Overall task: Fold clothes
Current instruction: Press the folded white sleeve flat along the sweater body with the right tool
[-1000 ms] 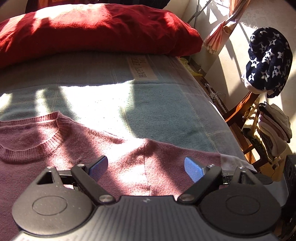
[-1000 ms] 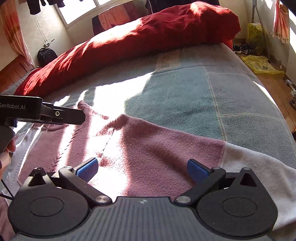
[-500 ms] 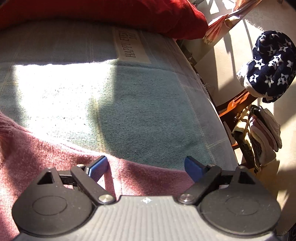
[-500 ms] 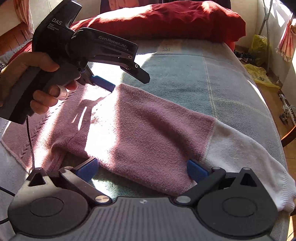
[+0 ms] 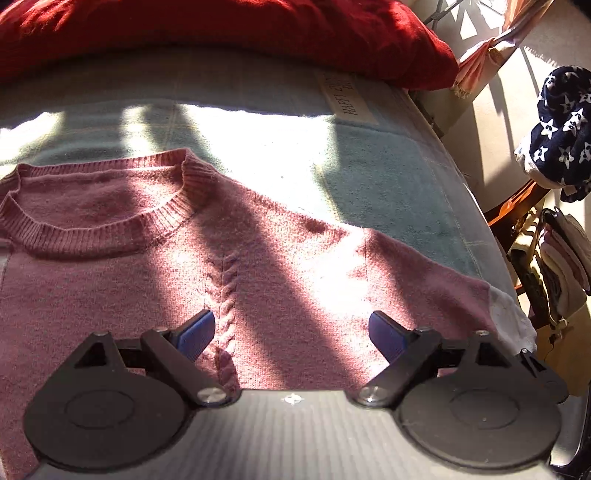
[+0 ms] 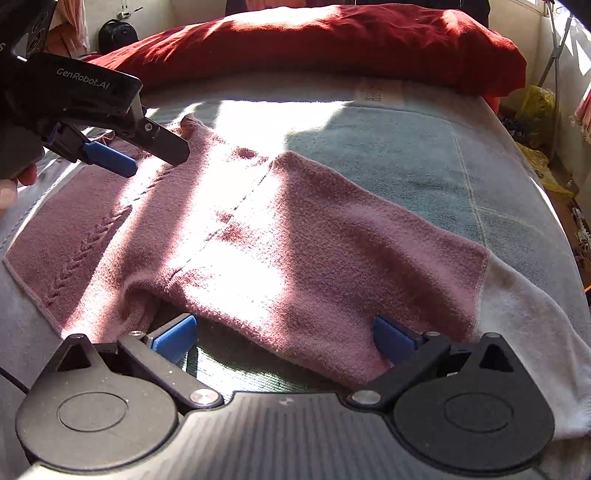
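Both grippers, left [image 5: 291, 328] and right [image 6: 284, 334], hover spread and empty over the pink sweater [image 5: 258, 258] lying flat on the bed [image 5: 388, 177], seemingly poised for folding its outstretched sleeve [image 6: 351, 251] inward.

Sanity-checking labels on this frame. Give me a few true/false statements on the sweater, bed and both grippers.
1. The pink sweater lies flat on the bed, neckline toward the red pillow. True.
2. The left gripper is shut on the collar. False: it is open, above the sweater's chest.
3. The sleeve ends in a white cuff section. True.
4. The right gripper is open at the sleeve's near edge. True.
5. The blanket under the sweater is red. False: it is pale blue-grey.
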Demonstrator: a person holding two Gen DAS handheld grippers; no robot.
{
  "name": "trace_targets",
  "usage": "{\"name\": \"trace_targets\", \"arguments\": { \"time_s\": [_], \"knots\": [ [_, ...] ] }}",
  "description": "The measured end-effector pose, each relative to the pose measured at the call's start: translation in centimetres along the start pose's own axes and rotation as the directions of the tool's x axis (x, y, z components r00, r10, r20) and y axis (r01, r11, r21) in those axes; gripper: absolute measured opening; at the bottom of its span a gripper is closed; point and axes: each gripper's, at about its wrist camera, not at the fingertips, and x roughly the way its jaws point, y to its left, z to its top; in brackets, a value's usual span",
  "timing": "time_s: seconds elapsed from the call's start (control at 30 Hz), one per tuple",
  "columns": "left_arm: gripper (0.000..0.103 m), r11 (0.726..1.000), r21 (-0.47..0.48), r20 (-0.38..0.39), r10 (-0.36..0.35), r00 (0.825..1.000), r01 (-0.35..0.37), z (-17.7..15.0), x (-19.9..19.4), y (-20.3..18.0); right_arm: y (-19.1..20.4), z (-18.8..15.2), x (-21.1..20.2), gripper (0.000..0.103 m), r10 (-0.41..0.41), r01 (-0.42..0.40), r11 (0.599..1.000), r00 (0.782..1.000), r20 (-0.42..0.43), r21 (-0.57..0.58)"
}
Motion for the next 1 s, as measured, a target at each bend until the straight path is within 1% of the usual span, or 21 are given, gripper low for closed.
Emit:
{"name": "trace_targets", "arguments": {
  "time_s": [0.07,0.2,0.23,0.27,0.33,0.4,0.43,0.53,0.63,0.7,0.8,0.9,1.0],
  "knots": [
    [0.090,1.000,0.004,-0.007,0.003,1.000,-0.002,-1.4,0.2,0.3,0.2,-0.9,-1.2,0.103,-0.017,0.016,0.999,0.999,-0.028,-0.038],
    [0.090,0.998,0.056,0.012,0.011,1.000,-0.011,-2.2,-1.0,-0.1,-1.1,0.8,-3.3,0.103,-0.058,0.055,0.997,0.997,0.051,0.061],
    [0.090,0.998,0.061,0.019,0.011,1.000,-0.012,-2.3,-1.4,-0.2,-1.5,1.5,-3.3,0.103,-0.076,0.070,0.994,0.995,0.068,0.085],
    [0.090,0.998,0.066,0.026,0.011,1.000,-0.012,-2.4,-1.7,-0.2,-2.0,1.9,-2.7,0.103,-0.098,0.091,0.990,0.993,0.067,0.105],
    [0.090,0.997,0.081,0.030,0.017,0.999,-0.019,-2.7,-2.0,-0.1,-3.2,2.3,-0.9,0.103,-0.142,0.134,0.978,0.989,0.042,0.161],
    [0.090,0.995,0.098,0.031,0.024,0.999,-0.027,-3.0,-2.2,-0.1,-4.8,1.4,0.7,0.103,-0.142,0.147,0.958,0.989,-0.041,0.244],
    [0.090,0.994,0.107,0.031,0.028,0.999,-0.031,-3.1,-2.4,0.0,-5.1,1.0,0.5,0.103,-0.134,0.137,0.956,0.991,-0.028,0.258],
    [0.090,0.991,0.123,0.030,0.038,0.999,-0.042,-3.7,-2.6,0.1,-4.9,0.2,-0.9,0.103,-0.147,0.154,0.951,0.988,-0.047,0.268],
    [0.090,0.991,0.123,0.027,0.042,0.999,-0.045,-4.2,-2.8,0.2,-5.4,-0.1,-2.8,0.103,-0.204,0.188,0.936,0.979,0.024,0.297],
    [0.090,0.992,0.115,0.024,0.040,0.999,-0.042,-4.6,-2.8,0.2,-6.2,0.2,-2.0,0.103,-0.233,0.217,0.928,0.972,0.018,0.303],
    [0.090,0.995,0.093,0.020,0.035,0.999,-0.037,-4.8,-2.6,0.0,-7.8,-1.0,-0.2,0.103,-0.214,0.212,0.914,0.976,-0.033,0.346],
    [0.090,0.996,0.085,0.027,0.030,0.999,-0.032,-4.7,-2.7,-0.4,-8.9,-1.6,-1.4,0.103,-0.226,0.217,0.899,0.974,-0.022,0.379],
    [0.090,0.995,0.094,0.034,0.042,0.999,-0.045,-4.4,-2.6,-0.8,-10.0,-2.2,-2.8,0.103,-0.242,0.223,0.884,0.970,-0.006,0.412]
  ]
}}
